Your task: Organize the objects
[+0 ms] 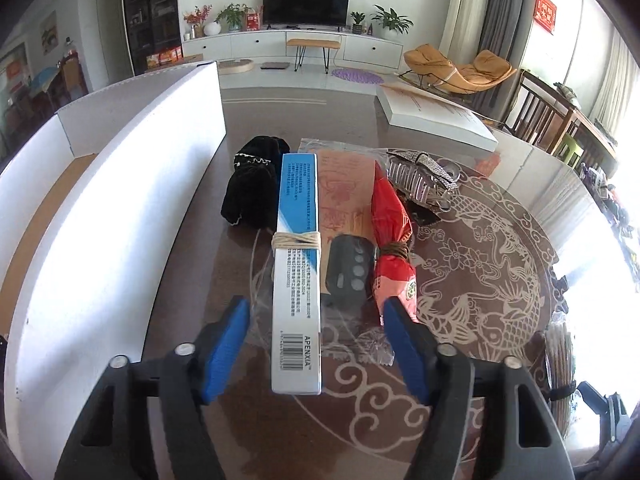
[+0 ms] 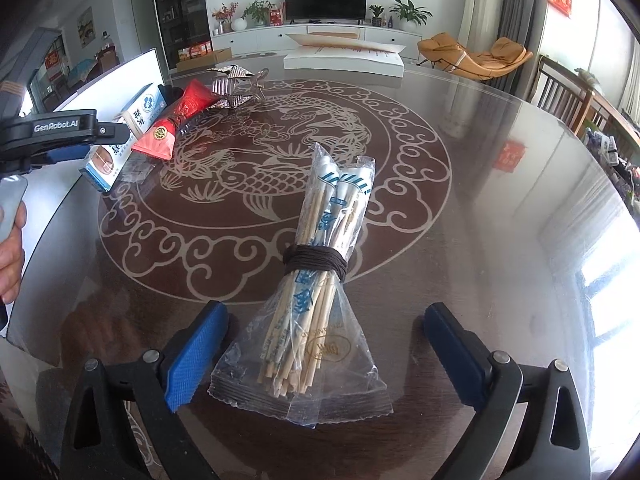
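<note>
My left gripper (image 1: 317,306) is open. A long blue and white box (image 1: 298,240), tied with pale string, runs between its blue pads with a gap on each side. Right of the box lie a dark remote (image 1: 350,270) and a red packet (image 1: 390,216) bound with brown cord. My right gripper (image 2: 326,309) is open over a bundle of wrapped chopsticks (image 2: 320,264). The bundle is tied with dark cord and lies on the table between the fingers, touching neither pad. In the right wrist view the box (image 2: 120,140) and the red packet (image 2: 176,120) sit at far left.
An open white cardboard box (image 1: 120,184) stands along the left. A black pouch (image 1: 252,184) and a silver hair claw (image 1: 420,180) lie behind the box. A flat white box (image 2: 344,62) sits at the far table edge. A hand (image 2: 10,248) shows at left.
</note>
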`<move>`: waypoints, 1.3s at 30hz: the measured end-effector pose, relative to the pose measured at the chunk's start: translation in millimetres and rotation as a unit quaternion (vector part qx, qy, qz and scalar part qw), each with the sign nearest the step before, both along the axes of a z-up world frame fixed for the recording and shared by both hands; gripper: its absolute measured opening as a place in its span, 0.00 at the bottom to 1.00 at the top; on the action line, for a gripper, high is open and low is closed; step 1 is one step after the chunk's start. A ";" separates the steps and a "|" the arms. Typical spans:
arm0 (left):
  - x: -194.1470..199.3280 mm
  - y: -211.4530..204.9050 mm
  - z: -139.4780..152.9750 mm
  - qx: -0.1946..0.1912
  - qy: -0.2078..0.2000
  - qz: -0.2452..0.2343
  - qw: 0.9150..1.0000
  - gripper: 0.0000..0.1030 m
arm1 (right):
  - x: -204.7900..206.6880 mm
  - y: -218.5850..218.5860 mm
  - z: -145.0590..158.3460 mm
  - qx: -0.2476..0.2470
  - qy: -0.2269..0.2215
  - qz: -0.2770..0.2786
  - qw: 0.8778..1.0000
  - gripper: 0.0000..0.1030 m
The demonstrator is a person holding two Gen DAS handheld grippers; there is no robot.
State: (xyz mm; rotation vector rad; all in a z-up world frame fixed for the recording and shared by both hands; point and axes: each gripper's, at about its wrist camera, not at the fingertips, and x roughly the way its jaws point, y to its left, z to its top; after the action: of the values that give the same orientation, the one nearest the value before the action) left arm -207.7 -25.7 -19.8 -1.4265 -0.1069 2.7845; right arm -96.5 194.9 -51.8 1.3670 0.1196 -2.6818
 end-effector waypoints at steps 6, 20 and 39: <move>58.0 -0.4 -5.1 0.044 -0.001 -0.027 0.999 0.21 | -0.7 -0.7 -0.2 0.000 0.000 0.000 1.000 0.97; 134.9 -33.0 -20.7 0.122 -0.027 -0.004 0.992 0.51 | -0.7 -0.5 -0.5 0.000 0.000 0.000 1.000 0.97; 108.6 26.7 -40.6 -0.034 -0.010 -0.071 0.997 1.00 | -0.7 -0.5 -1.6 0.002 -0.002 -0.004 1.000 1.00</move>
State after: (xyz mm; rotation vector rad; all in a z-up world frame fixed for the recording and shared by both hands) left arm -99.1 1.0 -60.4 -1.4172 0.0856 2.6836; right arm -97.2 194.4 -53.4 1.3774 0.1197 -2.6853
